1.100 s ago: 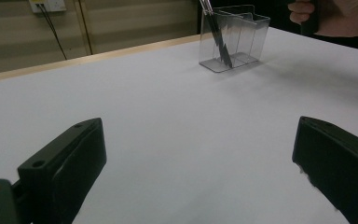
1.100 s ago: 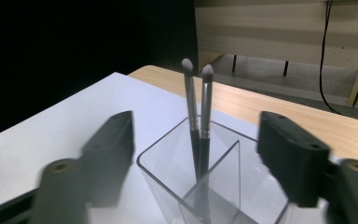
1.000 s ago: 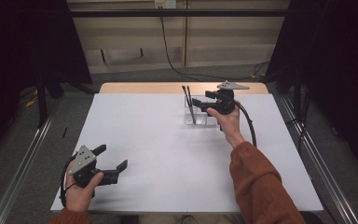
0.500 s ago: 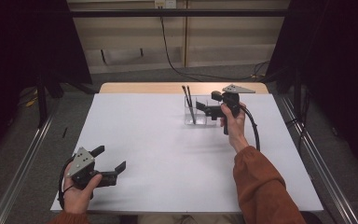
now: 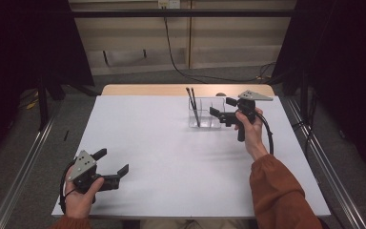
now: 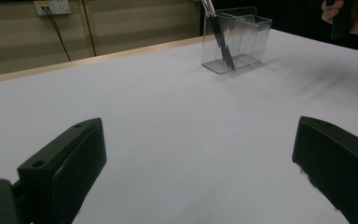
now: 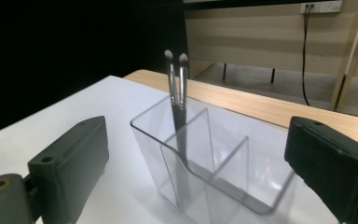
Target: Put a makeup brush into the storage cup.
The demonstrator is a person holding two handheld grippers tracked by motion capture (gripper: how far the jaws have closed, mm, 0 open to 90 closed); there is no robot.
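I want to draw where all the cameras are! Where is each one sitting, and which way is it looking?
High view: above the person's side, looking forward and down on the white table; both forearms, the left gripper and the right gripper show.
Left gripper view: low on the left gripper, looking across the table between its two black open jaws.
Right gripper view: on the right gripper, facing the clear plastic three-part holder between its open jaws.
Shared: the holder and its two thin dark brushes show in all three.

White-topped table (image 5: 171,143), beige panelled wall (image 5: 181,47) behind, grey floor (image 5: 24,138), black curtains (image 5: 24,43) flanking.
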